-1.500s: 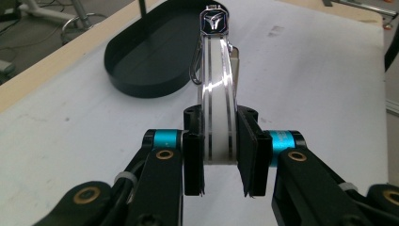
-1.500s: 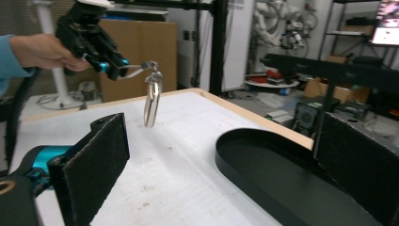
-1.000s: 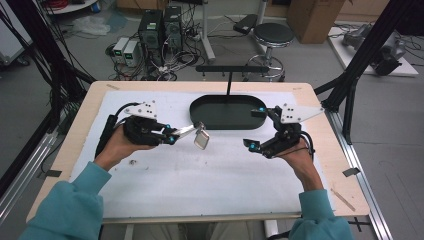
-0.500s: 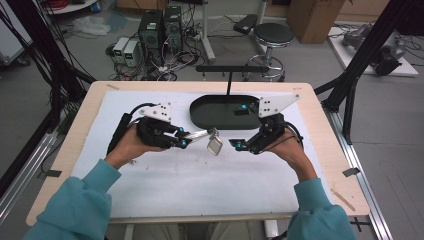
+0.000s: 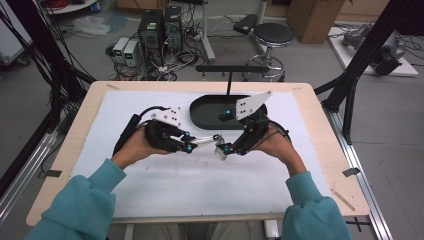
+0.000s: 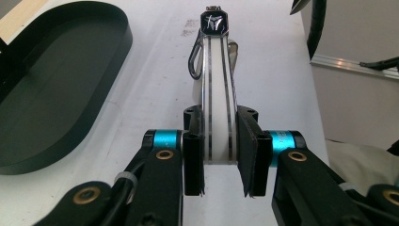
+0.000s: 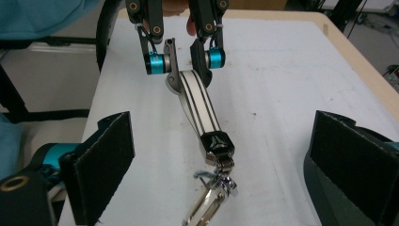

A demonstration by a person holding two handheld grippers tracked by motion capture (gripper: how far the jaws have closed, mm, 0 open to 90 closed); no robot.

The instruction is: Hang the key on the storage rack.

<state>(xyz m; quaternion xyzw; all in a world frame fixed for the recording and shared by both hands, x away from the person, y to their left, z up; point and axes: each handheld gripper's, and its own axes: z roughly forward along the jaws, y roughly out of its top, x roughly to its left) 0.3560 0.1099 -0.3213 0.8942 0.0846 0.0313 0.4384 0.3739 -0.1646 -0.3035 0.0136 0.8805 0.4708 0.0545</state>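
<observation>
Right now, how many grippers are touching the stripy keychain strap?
1. The left gripper clamps one end of the keychain strap. The right gripper waits by the metal clip end, jaws wide open, not touching.

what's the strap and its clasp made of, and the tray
The strap looks like white leather or faux leather, matte, with dark lines along both edges. The clasp and ring seem polished metal, going by the bright reflections. The tray looks like black plastic or coated metal, with a smooth, soft sheen.

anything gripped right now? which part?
Left gripper clamps the white strap keychain at its loop end; right gripper is open around the metal clasp, not holding.
</observation>
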